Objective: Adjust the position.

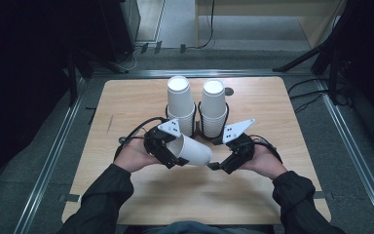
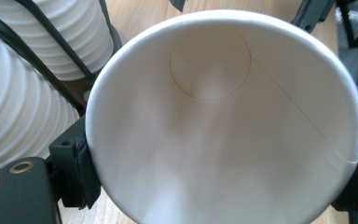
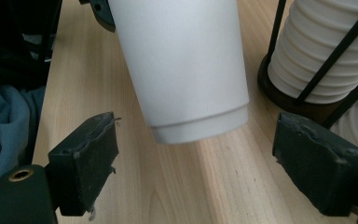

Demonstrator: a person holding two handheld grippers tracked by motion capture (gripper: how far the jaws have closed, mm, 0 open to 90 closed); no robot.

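A white paper cup (image 1: 195, 150) lies on its side above the table, with its mouth toward my left gripper (image 1: 175, 151) and its base toward the right. The left gripper is shut on the cup's rim. In the left gripper view I look straight into the cup (image 2: 223, 126), and a black pad (image 2: 81, 172) presses its left edge. My right gripper (image 1: 219, 163) stands open just off the cup's base. In the right gripper view the cup's base (image 3: 186, 70) hangs a little beyond the two spread pads (image 3: 93, 158), touching neither.
Two tall stacks of white cups (image 1: 181, 105) (image 1: 213, 107) stand upside down in black wire holders just behind the grippers, near the middle of the wooden table (image 1: 126, 107). The nearer stack (image 3: 326, 56) is close to the right gripper's right jaw.
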